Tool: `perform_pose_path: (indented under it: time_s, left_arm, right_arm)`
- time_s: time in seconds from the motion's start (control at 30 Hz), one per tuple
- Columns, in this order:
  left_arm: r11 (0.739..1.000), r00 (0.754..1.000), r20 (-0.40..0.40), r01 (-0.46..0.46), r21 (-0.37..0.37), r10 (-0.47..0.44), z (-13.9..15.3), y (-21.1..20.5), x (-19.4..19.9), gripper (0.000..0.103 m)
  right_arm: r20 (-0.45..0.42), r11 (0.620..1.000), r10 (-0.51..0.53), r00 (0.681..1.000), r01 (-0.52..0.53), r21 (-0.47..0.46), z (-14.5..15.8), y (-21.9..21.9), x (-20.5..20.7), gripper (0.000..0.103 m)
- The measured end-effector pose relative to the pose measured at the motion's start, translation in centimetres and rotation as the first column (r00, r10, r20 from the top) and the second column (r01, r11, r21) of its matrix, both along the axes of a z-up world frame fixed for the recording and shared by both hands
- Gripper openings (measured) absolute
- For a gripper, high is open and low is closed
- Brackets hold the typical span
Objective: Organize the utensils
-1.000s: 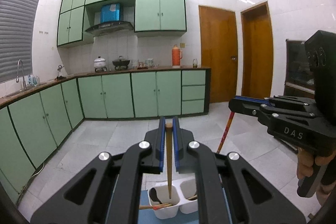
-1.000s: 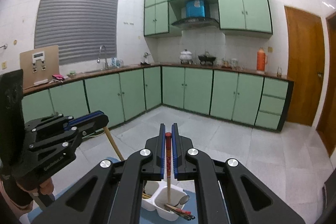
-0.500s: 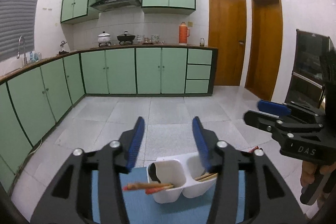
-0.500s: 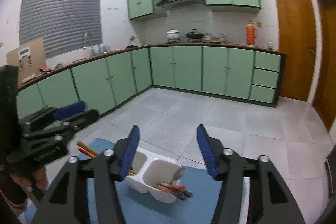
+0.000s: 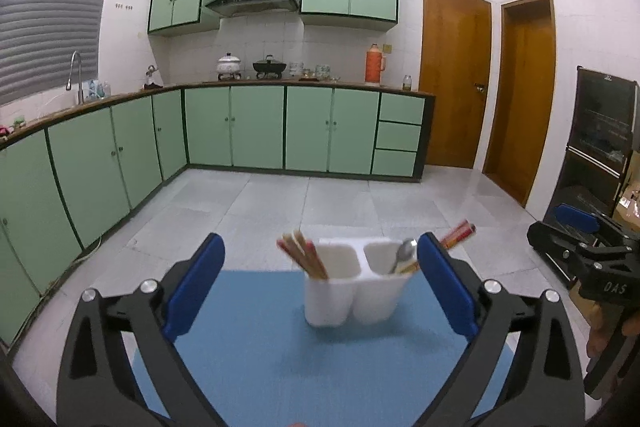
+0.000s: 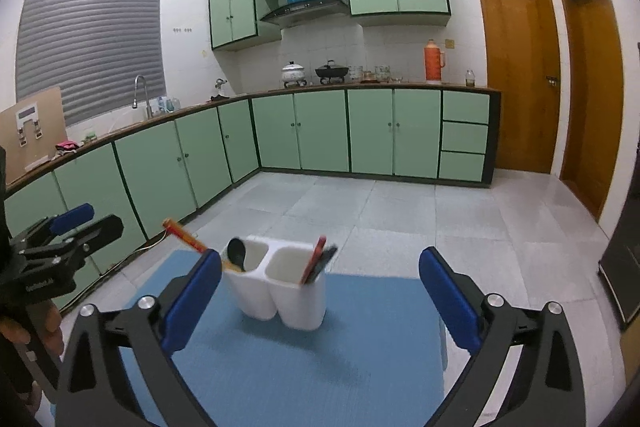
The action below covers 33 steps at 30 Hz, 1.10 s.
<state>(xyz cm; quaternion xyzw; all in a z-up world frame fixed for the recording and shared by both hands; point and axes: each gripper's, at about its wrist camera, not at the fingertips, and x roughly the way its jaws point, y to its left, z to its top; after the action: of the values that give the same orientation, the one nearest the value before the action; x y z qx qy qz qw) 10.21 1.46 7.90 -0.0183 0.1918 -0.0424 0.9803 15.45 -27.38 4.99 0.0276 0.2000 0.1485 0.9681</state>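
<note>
A white two-compartment holder (image 5: 352, 291) stands on a blue mat (image 5: 260, 355). In the left wrist view wooden chopsticks (image 5: 304, 255) lean in its left cell, and a metal spoon (image 5: 405, 255) and red chopsticks (image 5: 456, 233) in its right cell. My left gripper (image 5: 320, 247) is opening wide, its pads touching nothing, with the holder just ahead. In the right wrist view the holder (image 6: 280, 291) carries a black spoon (image 6: 237, 251), orange chopsticks (image 6: 184, 233) and red and dark chopsticks (image 6: 318, 259). My right gripper (image 6: 320, 261) is opening too, empty, the holder ahead to its left.
The mat (image 6: 360, 347) has bare room in front of the holder. Beyond it lie a grey tiled floor (image 5: 320, 203), green base cabinets (image 5: 260, 127) and two wooden doors (image 5: 456, 75). A black glass-front cabinet (image 5: 600, 147) stands at the right. Hands hold both gripper handles.
Each gripper was shut on an upright chopstick over the holder. Both have opened and let go, the chopsticks now rest in the holder, and both grippers have sunk lower.
</note>
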Motion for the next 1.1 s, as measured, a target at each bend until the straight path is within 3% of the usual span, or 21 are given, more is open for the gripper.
perform_pose_path:
  time_s: [0.3, 0.67, 1.1]
  left_arm:
    - [1.0, 1.0, -0.022, 0.009, 0.024, -0.009, -0.2, -0.8, -5.2, 0.096]
    - [0.999, 1.0, -0.01, 0.012, 0.031, -0.012, 0.8, -1.6, -8.9, 0.096]
    - [0.999, 0.999, 0.043, 0.017, 0.051, -0.02, 2.2, -2.4, -10.6, 0.096]
  right_arm:
    - [-0.052, 1.0, 0.022, 0.998, -0.021, 0.018, -0.4, 0.2, -4.4, 0.097]
    - [-0.01, 0.999, 0.033, 0.999, -0.033, -0.003, 1.2, 0.8, -8.3, 0.097]
    - [0.032, 0.999, 0.04, 0.999, -0.04, 0.007, 2.4, 1.1, -10.6, 0.097]
